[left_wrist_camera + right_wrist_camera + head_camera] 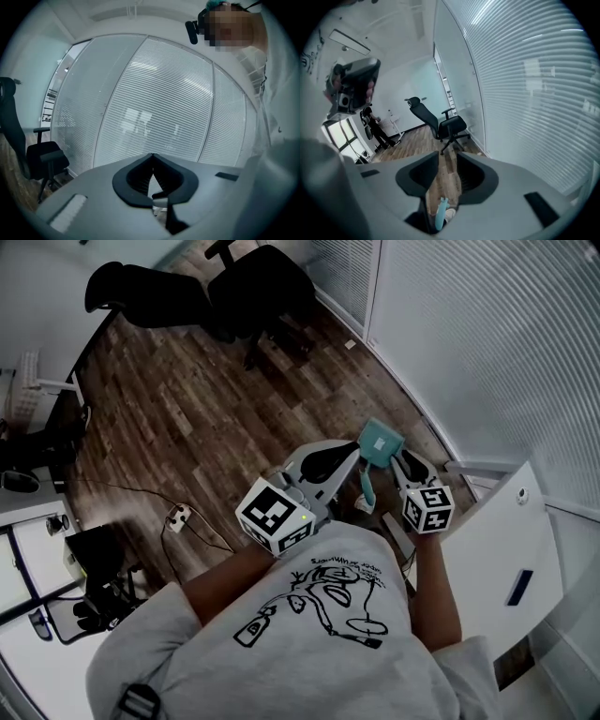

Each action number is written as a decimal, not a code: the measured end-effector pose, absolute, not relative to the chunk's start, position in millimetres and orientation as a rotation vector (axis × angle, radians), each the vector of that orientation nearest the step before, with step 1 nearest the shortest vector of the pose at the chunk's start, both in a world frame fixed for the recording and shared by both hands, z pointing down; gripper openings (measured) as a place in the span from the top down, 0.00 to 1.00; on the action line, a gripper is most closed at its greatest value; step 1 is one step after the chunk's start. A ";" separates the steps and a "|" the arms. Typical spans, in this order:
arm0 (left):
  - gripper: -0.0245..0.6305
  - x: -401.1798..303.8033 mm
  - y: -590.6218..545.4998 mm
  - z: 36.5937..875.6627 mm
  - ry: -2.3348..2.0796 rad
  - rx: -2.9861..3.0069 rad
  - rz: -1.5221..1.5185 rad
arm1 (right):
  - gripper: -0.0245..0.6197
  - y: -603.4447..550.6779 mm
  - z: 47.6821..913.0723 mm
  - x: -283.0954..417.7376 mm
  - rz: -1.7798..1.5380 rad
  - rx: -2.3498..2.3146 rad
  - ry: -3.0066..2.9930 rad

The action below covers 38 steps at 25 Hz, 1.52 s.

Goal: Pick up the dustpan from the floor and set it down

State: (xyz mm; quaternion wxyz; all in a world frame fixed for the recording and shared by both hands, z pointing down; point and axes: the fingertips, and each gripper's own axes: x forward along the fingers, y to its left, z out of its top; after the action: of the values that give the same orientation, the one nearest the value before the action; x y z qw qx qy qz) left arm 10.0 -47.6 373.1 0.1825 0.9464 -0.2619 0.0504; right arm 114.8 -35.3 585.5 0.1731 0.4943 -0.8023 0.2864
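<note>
Right hand-held gripper (447, 161) is hovering empty, jaws half apart, dustpan (379, 442) lying on the floor (187, 427) below it, so I'm betting on dropping squarely over the handle (440, 213).

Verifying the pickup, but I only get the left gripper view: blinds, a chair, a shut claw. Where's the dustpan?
Observer: Head view shows the teal dustpan at the tip of the right gripper, in front of the person.
Operator: Is the right claw on it?
Observer: Right gripper view shows that claw's halves apart, with a teal handle low in the gap. I can't tell whether the pads press it.
Operator: Floor hazards?
Observer: What looks like a white power strip lies on the wood floor to the person's left, apart from the dustpan.
</note>
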 end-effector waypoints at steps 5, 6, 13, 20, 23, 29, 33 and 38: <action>0.96 11.5 -51.0 364.8 -0.734 2.686 0.137 | 0.80 -40.8 510.3 117.3 0.661 1.481 -2.343; 0.96 11.8 -50.8 363.3 -0.734 2.690 0.135 | 0.81 -40.1 496.7 117.4 0.631 1.491 -2.353; 0.96 20.7 -53.2 359.3 -0.713 2.707 0.124 | 0.85 -38.1 421.9 115.7 0.410 1.541 -2.396; 0.96 26.7 -49.7 347.7 -0.678 2.724 0.094 | 0.87 -32.5 359.6 108.8 0.273 1.598 -2.442; 0.96 25.4 -50.4 339.2 -0.673 2.737 0.080 | 0.88 -29.9 334.5 108.1 0.219 1.609 -2.455; 0.96 21.4 -52.1 326.9 -0.679 2.737 0.047 | 0.88 -25.2 294.3 107.6 0.160 1.642 -2.469; 0.96 19.4 -53.7 315.4 -0.678 2.754 0.010 | 0.88 -22.0 279.6 108.0 0.143 1.664 -2.473; 0.96 17.5 -54.3 302.7 -0.686 2.754 -0.022 | 0.90 -15.5 272.8 107.9 0.142 1.672 -2.472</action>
State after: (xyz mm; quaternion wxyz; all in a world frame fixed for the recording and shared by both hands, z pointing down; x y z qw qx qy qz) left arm 17.5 -54.3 302.7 0.1509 0.9592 -0.2389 -0.0076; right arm 107.9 -15.5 272.8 0.0771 0.5579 -0.8250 0.0472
